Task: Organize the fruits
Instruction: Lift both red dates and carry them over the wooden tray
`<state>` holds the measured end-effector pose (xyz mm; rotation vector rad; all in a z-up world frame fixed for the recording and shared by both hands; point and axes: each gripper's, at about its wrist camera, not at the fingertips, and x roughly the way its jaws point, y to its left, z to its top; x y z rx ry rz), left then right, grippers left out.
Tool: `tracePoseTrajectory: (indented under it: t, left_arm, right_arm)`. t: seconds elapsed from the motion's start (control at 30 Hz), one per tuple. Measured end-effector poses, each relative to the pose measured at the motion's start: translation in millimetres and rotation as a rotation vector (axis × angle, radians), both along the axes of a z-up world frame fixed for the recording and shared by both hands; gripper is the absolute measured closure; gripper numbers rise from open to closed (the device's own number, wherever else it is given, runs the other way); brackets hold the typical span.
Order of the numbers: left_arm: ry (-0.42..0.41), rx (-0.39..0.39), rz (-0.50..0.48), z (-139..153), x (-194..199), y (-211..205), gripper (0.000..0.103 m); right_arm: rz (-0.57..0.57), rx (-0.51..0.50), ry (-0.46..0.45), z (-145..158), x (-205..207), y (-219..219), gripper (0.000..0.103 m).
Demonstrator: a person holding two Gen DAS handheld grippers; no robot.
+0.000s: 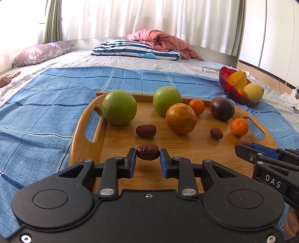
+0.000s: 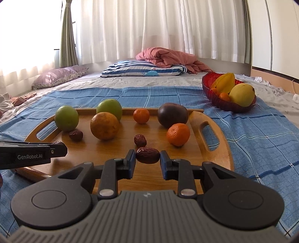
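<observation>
the left gripper (image 1: 148,156) had its jaws clamped on a red date (image 1: 148,152) just above the wooden tray (image 1: 82,127). the right gripper (image 2: 147,158) likewise had its jaws closed on a second date (image 2: 147,157) over the tray's near right part. its body read "das" in the left view; the left gripper's side read "genrobot.ai". a red bowl (image 2: 207,84) of fruit sat on the bed beyond.

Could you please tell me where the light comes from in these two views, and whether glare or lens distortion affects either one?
Left wrist view: daylight through the white curtain washes out the upper left; fisheye bends the wooden tray and blue plaid cloth. Right wrist view: the window at upper left is fully overexposed, and the red bowl stays sharp; the edges curve the same way.
</observation>
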<state>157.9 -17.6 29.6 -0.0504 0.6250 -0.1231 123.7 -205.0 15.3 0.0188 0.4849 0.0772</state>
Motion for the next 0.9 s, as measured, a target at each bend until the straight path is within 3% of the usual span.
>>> tracePoseTrajectory:
  t: [0.9]
  left_arm:
    - [0.001, 0.05, 0.001, -9.6, 7.1, -8.2, 0.077]
  right_arm:
    - [0.005, -0.005, 0.035, -6.4, 8.3, 2.8, 0.07]
